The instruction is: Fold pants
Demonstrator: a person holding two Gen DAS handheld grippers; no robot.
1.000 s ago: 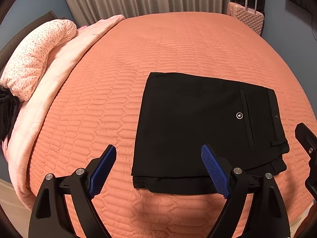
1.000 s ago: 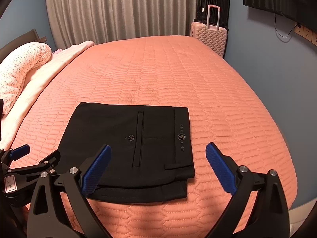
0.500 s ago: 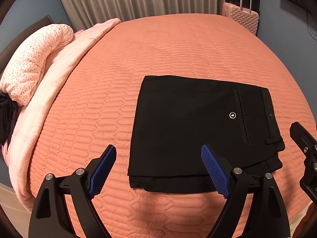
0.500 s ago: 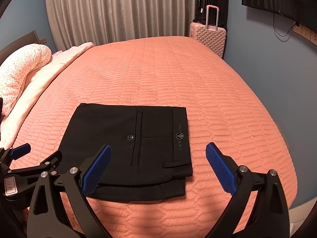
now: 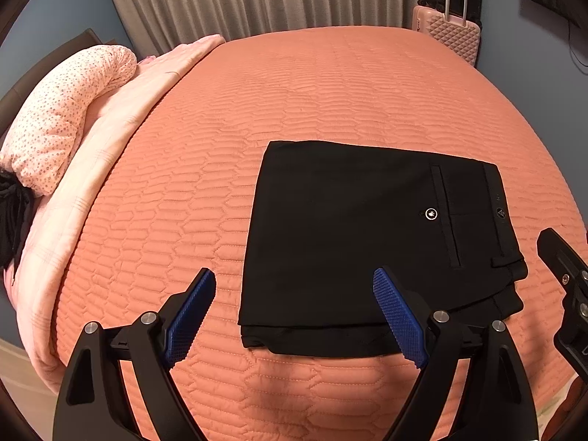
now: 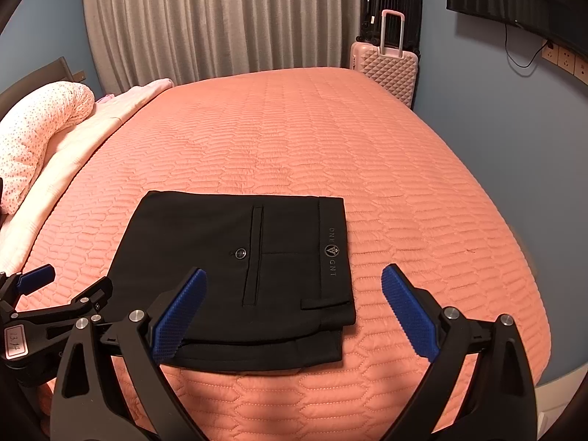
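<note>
Salmon quilted bed [image 6: 330, 139] fills both views, grey curtain [image 6: 220, 18] behind it, pink suitcase [image 6: 386, 66] at the far corner, spotted pillow [image 5: 62, 117] on a pale pink blanket [image 5: 121, 117] along the bed's left edge. Black pants [image 6: 235, 275] lie flat on the bed near its front edge, already folded into a compact, roughly square stack; judging by that, task looks about done. Waistband with the logo [image 6: 332, 250] runs along the stack's right side, back pocket welt and button [image 6: 240, 253] just left of it, so waist end points right and the folded end points left toward the pillow. Long axis now only slightly left-right; hard to call given fisheye. Lower layers stick out past the top layer at the front edge, a bit uneven. Fabric looks like thin, soft dress cloth: light, limp, probably a little slick, so layers would slide apart if pinched at one corner. Better hold would be both front corners, or waistband side plus folded side, catching all layers at once. Left tongs [image 5: 294, 316] wide open, empty, hovering over the stack's front left corner. Right tongs [image 6: 294, 312] also wide open, empty, over the front right corner near the belt loop. Neither touches the cloth as far as I can tell.
</note>
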